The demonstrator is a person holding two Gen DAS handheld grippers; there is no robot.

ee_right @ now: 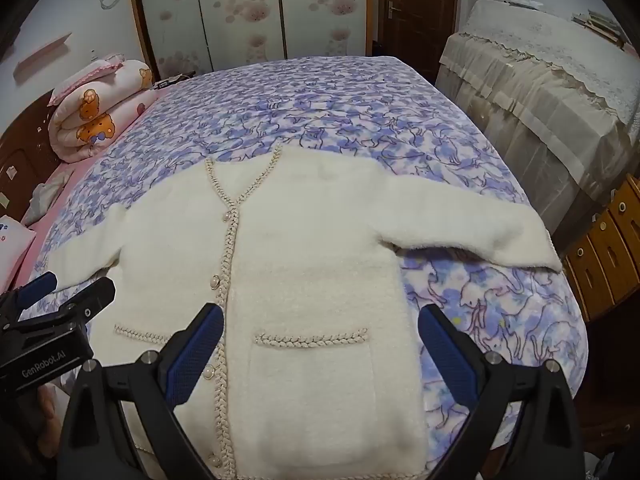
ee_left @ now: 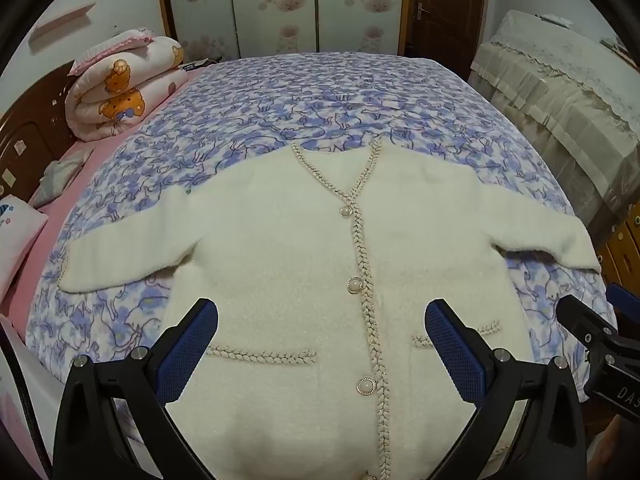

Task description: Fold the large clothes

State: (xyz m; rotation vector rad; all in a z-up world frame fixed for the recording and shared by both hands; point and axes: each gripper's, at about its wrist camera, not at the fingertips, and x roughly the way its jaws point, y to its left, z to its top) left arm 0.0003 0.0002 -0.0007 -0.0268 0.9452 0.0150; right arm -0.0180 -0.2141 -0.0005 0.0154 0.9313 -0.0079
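Observation:
A cream fluffy cardigan point(ee_left: 280, 240) point(ee_right: 312, 248) with braided trim and pearl buttons lies flat and face up on the bed, both sleeves spread out to the sides. My left gripper point(ee_left: 320, 320) hovers open above its lower front, over the left pocket and the button line, nothing between its blue pads. My right gripper point(ee_right: 320, 324) hovers open over the right pocket point(ee_right: 316, 340) near the hem, also holding nothing. Each gripper shows at the edge of the other's view: the right gripper point(ee_left: 592, 320) and the left gripper point(ee_right: 68, 292).
The bed carries a purple-and-white cat-print cover point(ee_left: 320, 92) point(ee_right: 320, 108). A rolled pink bear-print quilt point(ee_left: 124, 88) lies at the far left by the headboard. A lace-covered cabinet point(ee_right: 540, 92) and wooden drawers point(ee_right: 604, 252) stand to the right. Wardrobe doors and a brown door are behind.

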